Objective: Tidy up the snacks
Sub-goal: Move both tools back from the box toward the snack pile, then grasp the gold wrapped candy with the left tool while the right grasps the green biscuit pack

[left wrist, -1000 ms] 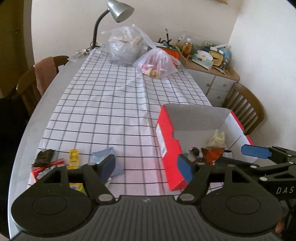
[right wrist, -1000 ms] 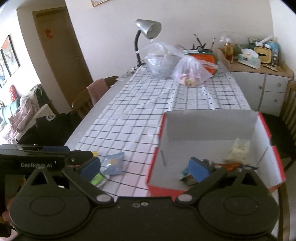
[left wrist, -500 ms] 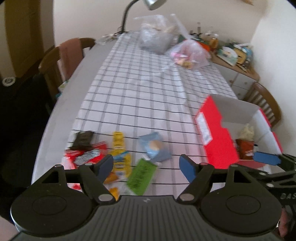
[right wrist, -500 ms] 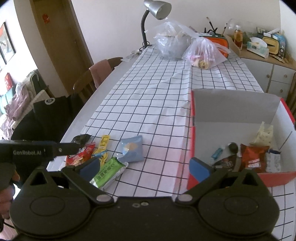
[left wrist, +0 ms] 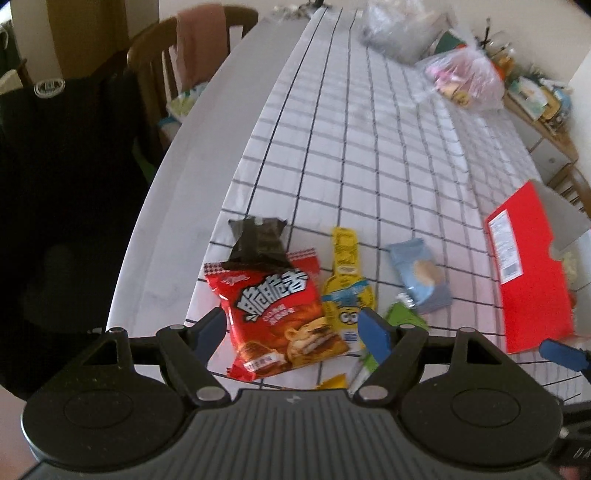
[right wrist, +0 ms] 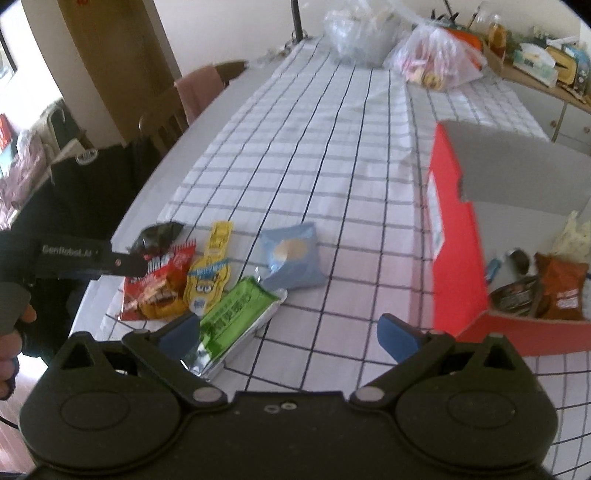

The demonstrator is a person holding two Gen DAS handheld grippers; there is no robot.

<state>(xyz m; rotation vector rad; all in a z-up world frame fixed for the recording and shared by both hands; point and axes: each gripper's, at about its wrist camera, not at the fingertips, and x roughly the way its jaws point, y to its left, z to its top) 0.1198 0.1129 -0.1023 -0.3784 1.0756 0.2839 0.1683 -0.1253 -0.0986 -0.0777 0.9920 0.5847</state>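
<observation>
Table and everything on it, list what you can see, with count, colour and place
Snack packets: five loose, near table edge: red bag, black packet, yellow pouch, light blue packet, green bar.
Box: one, red outside, grey inside, right of the loose snacks, holding several packets.
Plastic bags: two, clear and pinkish, far end.
Tablecloth: one, white with dark grid.
Chair: one, wooden, left of the table, pink cloth on its back.
Left gripper: open, above the red bag.
Right gripper: open, near the green bar.
</observation>
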